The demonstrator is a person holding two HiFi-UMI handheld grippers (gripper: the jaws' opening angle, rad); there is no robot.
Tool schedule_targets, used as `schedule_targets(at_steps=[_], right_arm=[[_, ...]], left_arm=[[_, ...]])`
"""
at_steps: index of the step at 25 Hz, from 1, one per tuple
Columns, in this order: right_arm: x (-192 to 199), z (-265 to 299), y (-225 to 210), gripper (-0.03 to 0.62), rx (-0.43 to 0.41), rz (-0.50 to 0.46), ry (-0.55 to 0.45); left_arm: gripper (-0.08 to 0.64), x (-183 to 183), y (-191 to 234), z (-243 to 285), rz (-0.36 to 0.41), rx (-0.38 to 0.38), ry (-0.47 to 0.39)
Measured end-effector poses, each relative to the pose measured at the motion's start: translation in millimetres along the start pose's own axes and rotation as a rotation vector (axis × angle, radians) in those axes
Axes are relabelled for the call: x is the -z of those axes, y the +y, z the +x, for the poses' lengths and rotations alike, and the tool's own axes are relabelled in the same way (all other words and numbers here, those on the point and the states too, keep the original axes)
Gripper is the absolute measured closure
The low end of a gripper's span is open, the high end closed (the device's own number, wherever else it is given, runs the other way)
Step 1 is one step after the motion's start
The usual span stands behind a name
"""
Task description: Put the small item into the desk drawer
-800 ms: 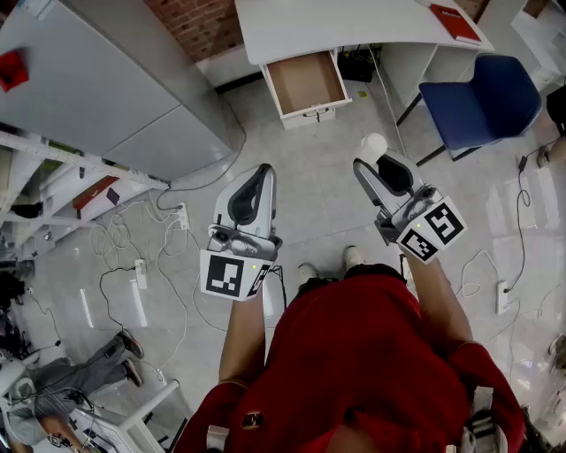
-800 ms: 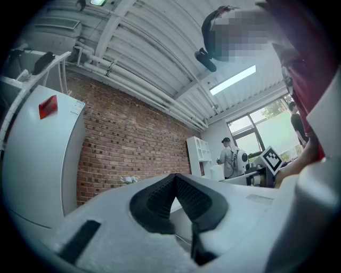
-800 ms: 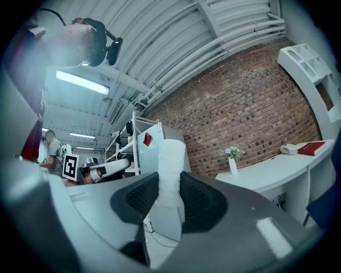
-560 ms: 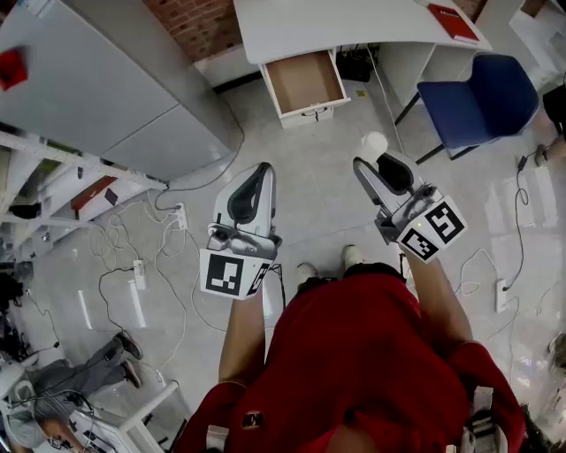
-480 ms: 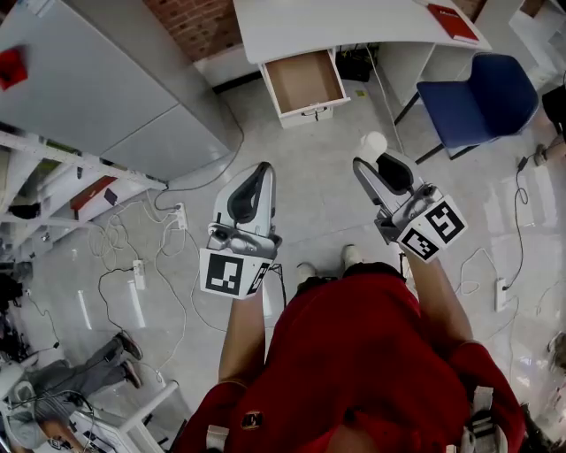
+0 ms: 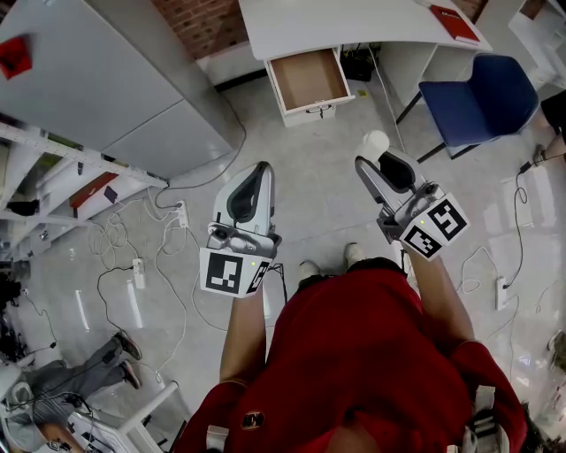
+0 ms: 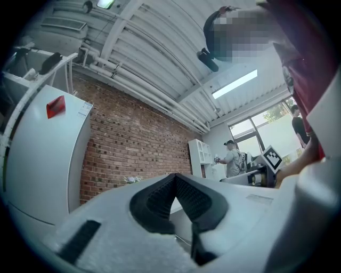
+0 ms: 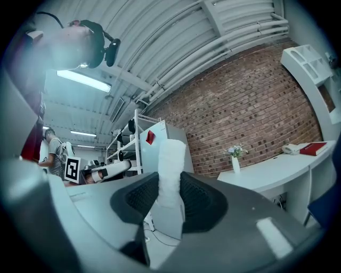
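Note:
The small item (image 6: 375,142) is a white, fuzzy cylinder that sticks out past my right gripper (image 6: 377,158). In the right gripper view the white item (image 8: 170,170) stands upright between the black pads (image 8: 200,200), and the right gripper (image 8: 169,201) is shut on it. My left gripper (image 6: 262,168) hangs beside it at the left. Its jaws (image 7: 175,184) are shut tip to tip with nothing between them. The desk drawer (image 6: 308,80) is pulled out and open under the white desk (image 6: 354,22), far ahead of both grippers, and its brown inside shows nothing.
A blue chair (image 6: 478,97) stands right of the drawer, and a red book (image 6: 454,19) lies on the desk. A grey cabinet (image 6: 106,80) fills the left. Cables and power strips (image 6: 141,265) lie on the pale floor at the left. Other people stand in the background.
Both grippers keep their places and the right one keeps its hold on the white item. Only the head view has shifted slightly.

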State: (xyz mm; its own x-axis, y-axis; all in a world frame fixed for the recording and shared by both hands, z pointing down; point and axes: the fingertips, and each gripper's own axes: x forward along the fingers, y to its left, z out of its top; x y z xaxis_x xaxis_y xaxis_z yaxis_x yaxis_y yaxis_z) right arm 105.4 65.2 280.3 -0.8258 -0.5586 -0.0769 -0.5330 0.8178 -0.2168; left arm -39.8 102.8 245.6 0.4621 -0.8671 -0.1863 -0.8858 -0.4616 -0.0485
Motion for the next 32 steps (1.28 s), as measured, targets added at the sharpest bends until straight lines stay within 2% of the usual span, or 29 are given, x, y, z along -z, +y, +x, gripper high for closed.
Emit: schedule_targets(at_steps=[12,17,25,32], right_arm=[[24,40,45,0.456,0.006,-0.002,0.018],[27,49,51,0.456,0.012,-0.008,0.039],[30,73,37,0.456,0.012,-0.009,0.047],[31,109,-14,0.456,0.01,-0.008,0.032]], left_arm=[[0.558,-1,59,-62,0.007,-0.043,-0.004],[0.558,0,75,-71,0.0,-0.055,-0.007],[0.558,9,101,-59,0.005,-0.062,0.0],[0.558,25,128,-15,0.041,-0.071,0.021]])
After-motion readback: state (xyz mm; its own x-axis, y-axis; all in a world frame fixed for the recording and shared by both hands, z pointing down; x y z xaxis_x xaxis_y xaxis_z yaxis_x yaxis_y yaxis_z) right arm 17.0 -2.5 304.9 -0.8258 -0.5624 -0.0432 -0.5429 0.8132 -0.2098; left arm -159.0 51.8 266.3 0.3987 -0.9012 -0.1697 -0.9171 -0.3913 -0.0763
